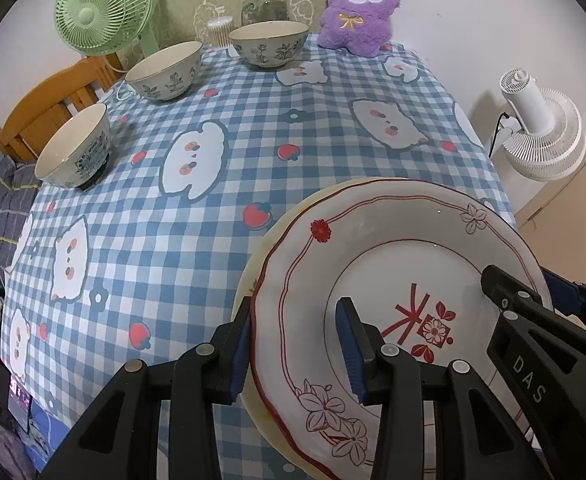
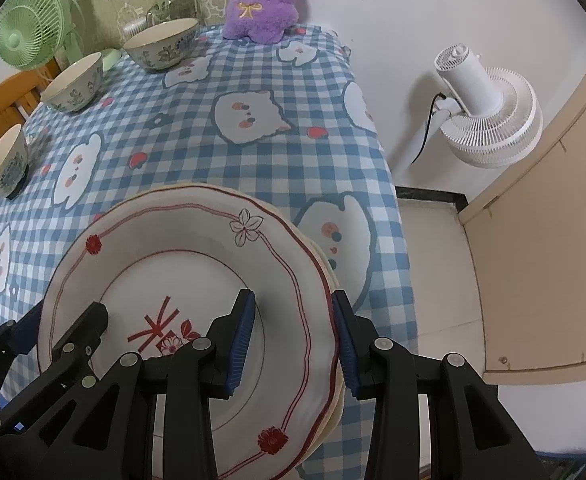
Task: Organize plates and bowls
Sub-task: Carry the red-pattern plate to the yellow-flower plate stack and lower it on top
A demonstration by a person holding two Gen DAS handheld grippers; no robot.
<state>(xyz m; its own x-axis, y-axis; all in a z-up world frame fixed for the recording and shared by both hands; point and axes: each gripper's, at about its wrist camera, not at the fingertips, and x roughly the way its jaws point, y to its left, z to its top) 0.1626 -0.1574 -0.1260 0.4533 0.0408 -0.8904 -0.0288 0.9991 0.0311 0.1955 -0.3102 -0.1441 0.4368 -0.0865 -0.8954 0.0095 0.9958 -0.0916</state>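
Both grippers sit on the red-patterned plate [image 1: 397, 264] near the table's front right edge, and it rests on top of a cream plate [image 1: 253, 276] whose rim peeks out beneath. The left gripper [image 1: 299, 350] has its jaws apart, straddling the plate's left rim, one finger outside, one over the well. The right gripper [image 2: 293, 338] straddles the right rim the same way, jaws spread. Three bowls line the left side of the checked tablecloth [image 1: 221, 92]: near bowl [image 1: 75, 146], middle bowl [image 1: 165, 70], far bowl [image 1: 269, 42].
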